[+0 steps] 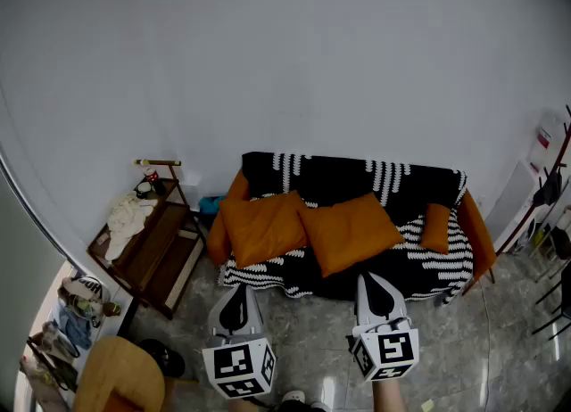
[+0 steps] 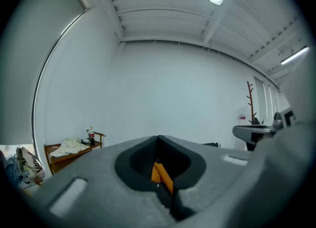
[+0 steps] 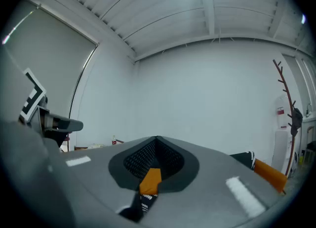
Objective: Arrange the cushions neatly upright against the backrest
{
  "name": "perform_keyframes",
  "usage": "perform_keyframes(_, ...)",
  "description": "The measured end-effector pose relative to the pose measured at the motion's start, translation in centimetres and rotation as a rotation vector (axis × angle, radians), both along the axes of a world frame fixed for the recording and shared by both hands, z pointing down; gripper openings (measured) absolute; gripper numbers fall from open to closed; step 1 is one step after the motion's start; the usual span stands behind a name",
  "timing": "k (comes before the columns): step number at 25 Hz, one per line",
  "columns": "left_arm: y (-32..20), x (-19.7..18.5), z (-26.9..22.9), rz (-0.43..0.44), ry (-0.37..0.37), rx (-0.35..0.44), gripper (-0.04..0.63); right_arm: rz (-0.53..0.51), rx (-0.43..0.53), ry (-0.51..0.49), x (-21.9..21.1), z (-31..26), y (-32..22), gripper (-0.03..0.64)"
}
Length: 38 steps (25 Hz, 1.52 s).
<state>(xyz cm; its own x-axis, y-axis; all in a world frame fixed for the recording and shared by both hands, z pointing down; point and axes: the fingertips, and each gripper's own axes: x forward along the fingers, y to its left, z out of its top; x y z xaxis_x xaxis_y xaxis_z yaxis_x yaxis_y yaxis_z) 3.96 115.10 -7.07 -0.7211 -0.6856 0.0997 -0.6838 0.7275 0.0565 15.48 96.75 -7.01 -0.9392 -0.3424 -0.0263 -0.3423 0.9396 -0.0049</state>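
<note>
Cushions: two big orange ones [image 1: 261, 227] [image 1: 350, 232] sit skewed mid-sofa [image 1: 419, 269], corners touching. A small one [image 1: 436, 227] is at the sofa's right end. The left gripper [image 1: 237, 289] and right gripper [image 1: 367, 278] are both closed and empty, just in front of the sofa. Open up first, pinch each cushion by a top corner, square it, then stand it on its bottom edge flat against the backrest [image 1: 335, 169]. Avoid snagging the throw.
</note>
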Motion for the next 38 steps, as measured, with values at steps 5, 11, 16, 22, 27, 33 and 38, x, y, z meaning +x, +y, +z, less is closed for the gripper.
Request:
perform_keyframes(5, 0.2, 0.1, 0.3, -0.002, 0.002, -0.004, 0.005, 0.001, 0.007, 0.000, 0.2, 0.2, 0.1, 0.006)
perform_keyframes(11, 0.3, -0.4, 0.2, -0.007, 0.002, -0.003, 0.005, 0.002, 0.003, 0.001, -0.2, 0.0, 0.0, 0.006)
perform_keyframes(16, 0.7, -0.8, 0.2, 0.002, -0.001, -0.008, 0.005, -0.011, 0.010, 0.003, -0.7, 0.1, 0.4, 0.006)
perform_keyframes(22, 1.8, -3.2, 0.6, -0.022, -0.002, -0.027, 0.084, -0.013, 0.000, -0.013, -2.1, 0.2, 0.0, 0.032)
perform_keyframes(27, 3.0, -6.2, 0.9, -0.012, 0.010, -0.018, 0.259, -0.034, -0.011, -0.020, -4.2, 0.2, 0.4, 0.185)
perform_keyframes(33, 3.5, -8.7, 1.3, 0.001, -0.004, -0.029, 0.288, -0.042, -0.011, -0.015, -6.3, 0.8, 0.8, 0.236)
perform_keyframes(38, 3.0, -10.6, 2.0, -0.007, 0.011, -0.030, 0.288, -0.034, -0.012, 0.011, -8.1, 1.2, 0.0, 0.239)
